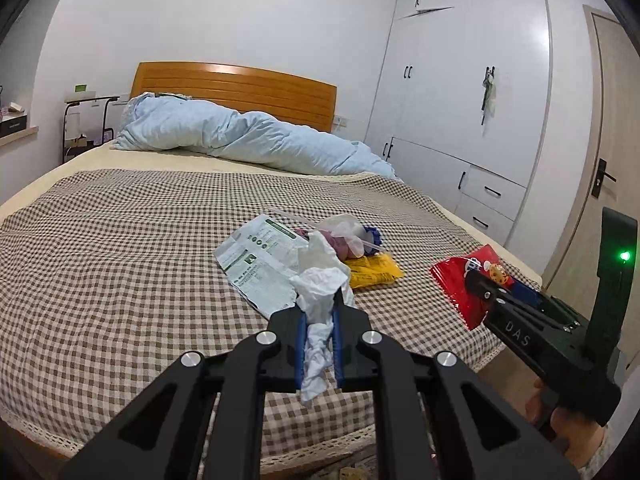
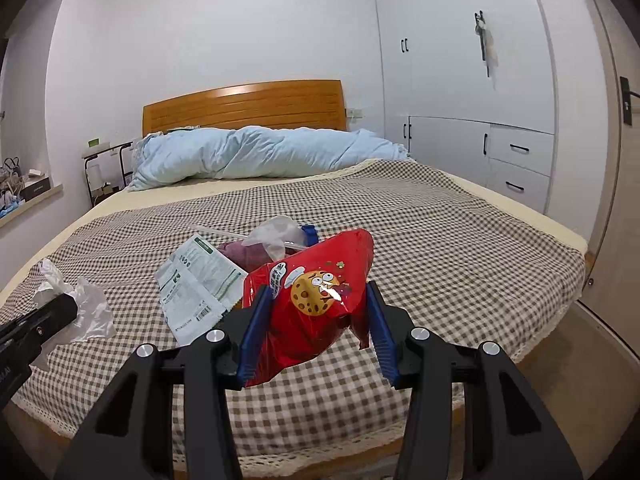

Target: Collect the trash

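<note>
My left gripper (image 1: 318, 300) is shut on a crumpled white tissue (image 1: 318, 312) that sticks out ahead of and behind the blue pads, above the near part of the bed. My right gripper (image 2: 318, 292) is shut on a red cookie snack bag (image 2: 316, 300), held over the bed's near right side; the same red bag (image 1: 456, 280) shows at the right of the left wrist view. A trash pile lies mid-bed: a white-green printed wrapper (image 1: 256, 268), a yellow packet (image 1: 374, 274), a purple-and-white bundle (image 1: 344, 240). The left gripper's tissue (image 2: 76, 304) also appears at the left of the right wrist view.
The bed has a brown checked cover (image 1: 120, 248), a rolled light-blue duvet (image 1: 240, 136) and a wooden headboard (image 1: 236, 84). White wardrobes (image 1: 460, 100) and a door (image 1: 612, 140) stand at the right. A small side table (image 1: 88, 120) is at the left.
</note>
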The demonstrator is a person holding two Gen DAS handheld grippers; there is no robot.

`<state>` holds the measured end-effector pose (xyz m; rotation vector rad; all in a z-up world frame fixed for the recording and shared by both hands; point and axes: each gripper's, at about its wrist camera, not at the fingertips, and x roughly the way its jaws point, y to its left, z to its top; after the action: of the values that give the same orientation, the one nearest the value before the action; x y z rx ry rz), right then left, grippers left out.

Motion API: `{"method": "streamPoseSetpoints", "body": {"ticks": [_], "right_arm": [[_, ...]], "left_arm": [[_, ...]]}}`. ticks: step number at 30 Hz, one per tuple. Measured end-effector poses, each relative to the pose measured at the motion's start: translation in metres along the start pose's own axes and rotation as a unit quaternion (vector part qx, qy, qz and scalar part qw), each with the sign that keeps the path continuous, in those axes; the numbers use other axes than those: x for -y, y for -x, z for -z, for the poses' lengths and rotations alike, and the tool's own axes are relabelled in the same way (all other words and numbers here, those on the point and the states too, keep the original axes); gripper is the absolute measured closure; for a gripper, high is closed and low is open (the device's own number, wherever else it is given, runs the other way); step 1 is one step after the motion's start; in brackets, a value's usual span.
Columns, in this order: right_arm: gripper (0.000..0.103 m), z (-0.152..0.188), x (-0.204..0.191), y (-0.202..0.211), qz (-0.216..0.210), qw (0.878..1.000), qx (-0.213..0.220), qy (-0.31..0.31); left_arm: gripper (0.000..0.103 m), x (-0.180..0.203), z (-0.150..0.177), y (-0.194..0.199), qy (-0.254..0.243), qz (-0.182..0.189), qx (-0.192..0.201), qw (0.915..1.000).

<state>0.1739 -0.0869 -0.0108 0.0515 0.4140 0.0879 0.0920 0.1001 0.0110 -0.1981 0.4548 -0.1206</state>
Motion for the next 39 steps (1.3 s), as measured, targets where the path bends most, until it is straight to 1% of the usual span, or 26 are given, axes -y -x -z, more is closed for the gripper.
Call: {"method": "streamPoseSetpoints", "body": {"ticks": [4,17,23,31,39], "right_arm": [[0.057,0.004,0.008,0.008,0.002,1.000,0.001,0.002],[0.057,0.019,0.039,0.042,0.002,1.000,0.003,-0.004],[0.057,0.028,0.053,0.056,0.003,1.000,0.003,-0.004],[0.057,0.038,0.074,0.077,0.000,1.000,-0.002,0.006],[0.057,0.056,0.094,0.098,-0.012,1.000,-0.012,0.012]], "left_arm": [[0.095,0.008,0.005,0.005,-0.010,0.003,-0.001,0.9999],[0.095,0.039,0.026,0.015,-0.027,0.038,-0.013,0.9988],[0.095,0.053,0.037,0.016,-0.031,0.040,-0.019,0.9985],[0.095,0.067,0.049,0.036,-0.020,0.047,-0.019,0.9985],[0.095,0.086,0.071,0.048,-0.036,0.041,-0.046,0.9974]]}}
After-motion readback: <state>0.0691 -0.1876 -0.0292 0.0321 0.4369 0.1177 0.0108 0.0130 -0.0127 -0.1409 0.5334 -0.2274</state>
